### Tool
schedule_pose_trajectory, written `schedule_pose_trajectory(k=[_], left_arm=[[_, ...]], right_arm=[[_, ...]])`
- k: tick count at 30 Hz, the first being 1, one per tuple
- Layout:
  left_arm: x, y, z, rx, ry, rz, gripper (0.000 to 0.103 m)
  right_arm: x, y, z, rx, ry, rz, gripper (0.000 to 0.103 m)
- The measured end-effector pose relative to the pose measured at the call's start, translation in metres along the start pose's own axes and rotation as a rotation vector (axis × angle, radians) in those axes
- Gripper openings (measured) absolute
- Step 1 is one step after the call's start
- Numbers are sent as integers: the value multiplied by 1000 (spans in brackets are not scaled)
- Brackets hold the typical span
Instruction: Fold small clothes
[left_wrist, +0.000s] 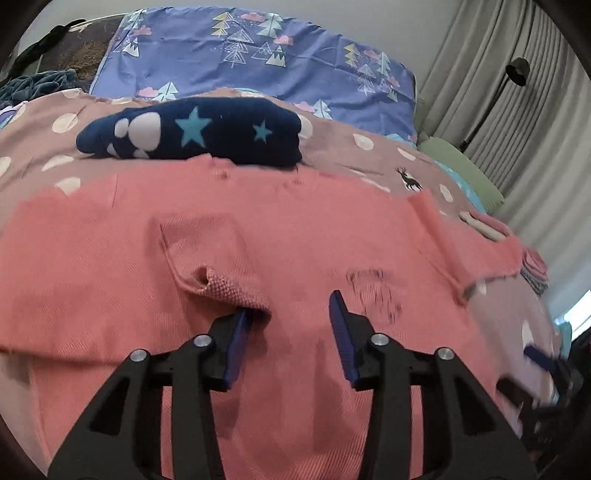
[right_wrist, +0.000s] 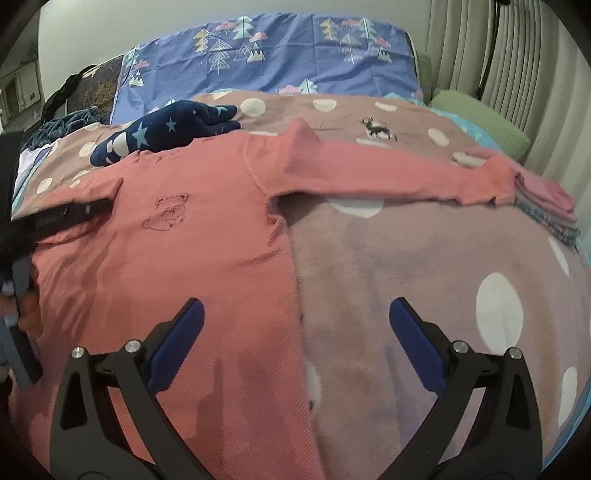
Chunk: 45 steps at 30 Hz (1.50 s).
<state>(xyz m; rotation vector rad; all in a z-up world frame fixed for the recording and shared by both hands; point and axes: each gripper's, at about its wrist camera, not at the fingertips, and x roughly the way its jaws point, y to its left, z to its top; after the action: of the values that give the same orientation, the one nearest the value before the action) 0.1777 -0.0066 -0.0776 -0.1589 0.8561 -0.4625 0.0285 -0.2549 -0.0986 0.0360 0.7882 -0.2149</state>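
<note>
**Coral top lay flat, one sleeve folded in, the other still out**

The coral knit top (right_wrist: 192, 236) lay spread on the spotted blanket (right_wrist: 424, 266), its bear motif (right_wrist: 168, 214) facing up. I judged it light, soft and limp, with enough texture to grip, so it should follow a pinch but sag and crease if lifted from one point only.

My left gripper (left_wrist: 291, 314) hung just over the chest with its fingers parted and pinching nothing, though a folded cuff (left_wrist: 232, 291) lay against the tip of one pad. My right gripper (right_wrist: 295, 317) stood spread wide and empty, straddling the top's side hem.

The long sleeve (right_wrist: 406, 177) stretched out across the blanket towards the small folded stack (right_wrist: 546, 199); its cuff and the shoulder seam looked like the best holds. The navy star garment (right_wrist: 166, 129) sat touching the top's far edge, so room there was tight. The bare blanket beside the hem gave open ground for swinging the sleeve in.
</note>
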Motion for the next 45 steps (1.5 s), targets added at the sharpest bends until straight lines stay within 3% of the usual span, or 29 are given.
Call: schedule_pose_trajectory(k=[2,5,7,12,14,17,20,21,22,23,26,28,29,31,36,40,41,43,45], left_arm=[[-13,12,-5,-32,-26,9,50],[-39,28,-8,-63,-81,54,51],[-58,37,-14,-54,-117,115,52],[-83,72,-27,-31,-136,326,56],[-83,86,-29,-50,-123,392,56],[-80,94,-31,-71,-89,409,59],[-69,95,-31,-55,-50,431,64],[-64,96,-33,-52,-26,449,64],[-58,97,-33,-50,2,467,64],[-55,97,-34,-47,9,473,65],[-57,98,-34,-50,0,472,67],[-57,101,-34,-64,3,460,67],[-56,102,-34,-65,4,460,67],[-55,101,-34,-58,6,468,68],[-55,101,-36,-61,5,476,72],[-59,106,-36,-96,-8,472,73],[-60,108,-36,-106,-9,472,73],[-62,113,-37,-131,-14,468,74],[-66,119,-37,-169,-29,475,74]], right_arm=[[1,3,5,-23,-10,24,96],[3,15,15,-58,-12,121,69],[4,31,26,-105,-7,194,43],[2,102,47,-312,-72,329,41],[4,139,57,-401,-85,398,49],[19,187,67,-490,-58,434,63],[47,218,74,-518,-11,385,59],[56,220,76,-499,17,376,38],[70,219,81,-457,61,359,7],[78,211,85,-409,98,353,3],[88,148,99,-95,174,467,5],[91,119,100,7,186,463,16],[91,105,98,26,191,451,20],[94,92,97,24,218,464,37],[101,101,100,10,220,521,42],[126,144,112,-49,261,583,45],[131,153,112,-69,260,577,45],[133,172,114,-117,222,531,4],[126,176,119,-122,208,520,4]])
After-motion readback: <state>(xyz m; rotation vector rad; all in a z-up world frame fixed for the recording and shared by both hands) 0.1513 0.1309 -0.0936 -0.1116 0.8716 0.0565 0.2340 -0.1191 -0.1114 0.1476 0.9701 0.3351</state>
